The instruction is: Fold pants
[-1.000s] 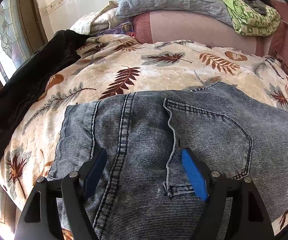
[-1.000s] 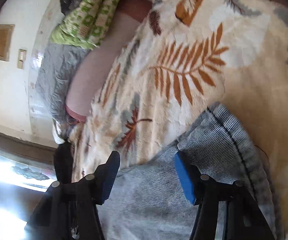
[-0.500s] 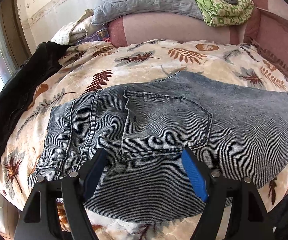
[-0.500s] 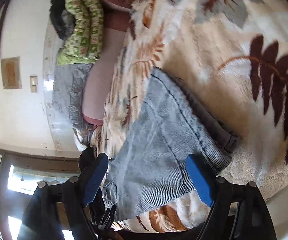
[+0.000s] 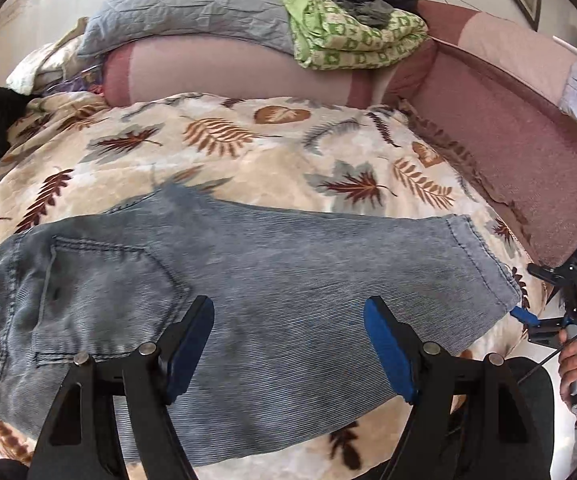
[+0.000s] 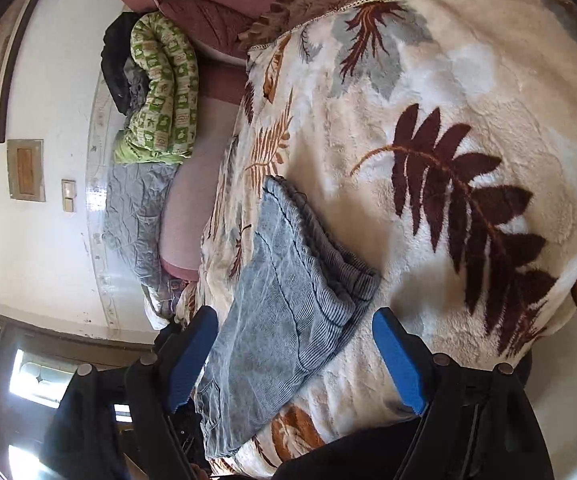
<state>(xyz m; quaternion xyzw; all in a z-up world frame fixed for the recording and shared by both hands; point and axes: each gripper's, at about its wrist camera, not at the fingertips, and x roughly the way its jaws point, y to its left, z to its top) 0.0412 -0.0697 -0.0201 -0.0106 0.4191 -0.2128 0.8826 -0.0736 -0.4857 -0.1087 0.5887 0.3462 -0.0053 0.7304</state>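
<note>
While both tongs stand open and hold nothing, the left tongs [image 5: 288,344] hover over one pair of grey-blue pants [image 5: 248,280] and the right tongs [image 6: 294,352], whose jaws have just narrowed a little, hang by the hem. These pants lie folded along the near edge of the bed [image 5: 248,160], on one leaf-print blanket [image 6: 468,120]. Farther back sit one grey pillow [image 5: 192,4] and one green quilt [image 5: 348,36].

Both wrist views look down close over the pants [image 5: 288,280], the right view rolled sideways.
</note>
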